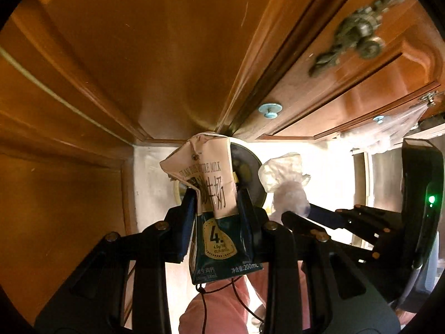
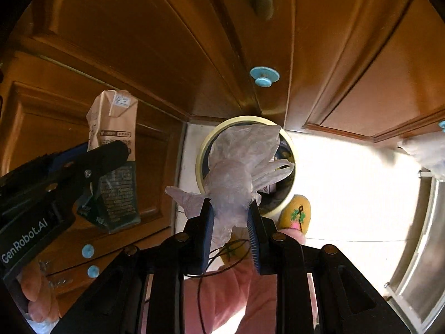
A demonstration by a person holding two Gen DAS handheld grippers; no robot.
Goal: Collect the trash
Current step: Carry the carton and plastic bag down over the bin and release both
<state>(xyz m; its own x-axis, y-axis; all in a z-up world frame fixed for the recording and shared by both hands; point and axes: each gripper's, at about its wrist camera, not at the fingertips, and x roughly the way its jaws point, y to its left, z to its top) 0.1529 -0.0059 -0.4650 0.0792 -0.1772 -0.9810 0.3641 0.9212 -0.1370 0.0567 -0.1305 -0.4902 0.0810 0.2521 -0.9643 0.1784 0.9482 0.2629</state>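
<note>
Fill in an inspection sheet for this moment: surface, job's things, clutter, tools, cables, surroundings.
Surface: pale floor, brightly lit, bare where it shows.
Job's things: crumpled beige and dark green milk carton; crumpled clear plastic glove; round bin with a pale yellow rim below both, some trash already inside.
Clutter: nothing seen.
Tools: left tool shut on the carton; right tool shut on the glove; both point down towards the bin.
Cables: thin black cord hanging loose under the right tool.
Surroundings: brown wooden cabinet doors with light blue round knobs; yellow embroidered slipper beside the bin; pink trouser leg.
</note>
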